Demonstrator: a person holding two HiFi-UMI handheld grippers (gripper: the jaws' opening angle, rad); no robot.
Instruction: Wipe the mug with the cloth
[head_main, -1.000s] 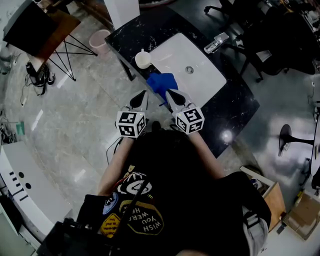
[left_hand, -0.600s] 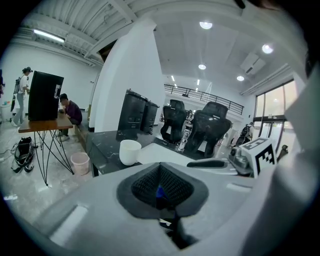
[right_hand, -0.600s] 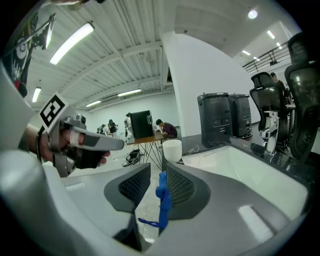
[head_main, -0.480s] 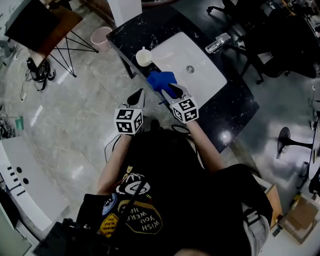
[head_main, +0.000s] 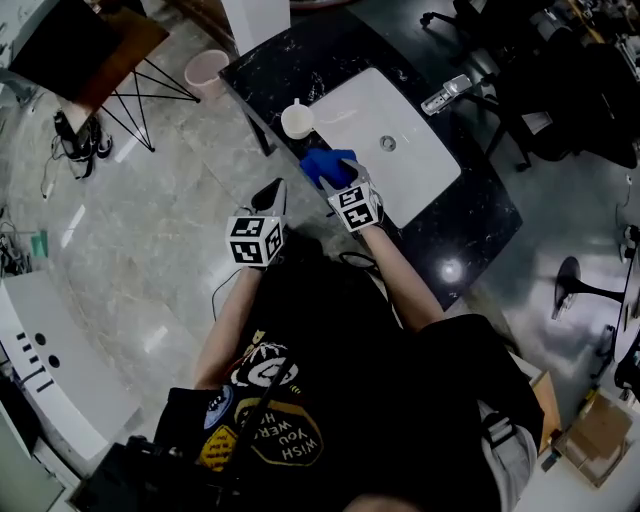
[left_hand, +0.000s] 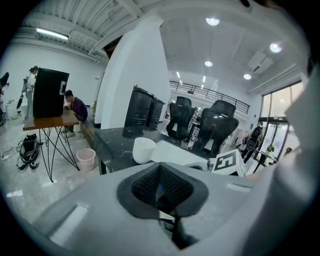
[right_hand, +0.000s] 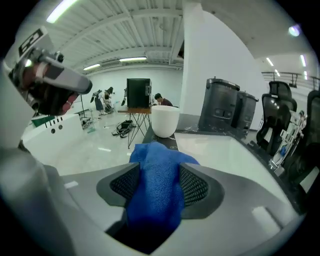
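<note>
Desk: Since a second ago the right gripper (head_main: 343, 177) has pushed forward from beside the left gripper (head_main: 274, 190) to the blue cloth (head_main: 322, 164). The left one has hardly shifted. What are the fingers doing?

Photographer: The right fingers (right_hand: 195, 186) are opening, with the cloth bunched between them and sagging into the gap. The left fingers (left_hand: 142, 187) are clenched together on nothing, held over the floor (head_main: 150, 230), short of the counter (head_main: 275, 55).

Desk: Arm pose?

Photographer: The right forearm is stretched ahead, its gripper pointed at the counter's near edge. The left arm is bent and tucked closer to the body.

Desk: And the mug?

Photographer: The cloth lies at the counter's near edge, by the near corner of the white basin (head_main: 410, 165). The white mug (head_main: 298, 120) stands upright on the dark counter just beyond the cloth and apart from it, beside the basin's left corner.

Desk: Room to move?

Photographer: Open marble floor spreads to the left of the counter. A pink bin (head_main: 206, 70) stands by its far-left corner. Farther right, black office chairs (head_main: 570, 80) crowd the counter's far side.
</note>
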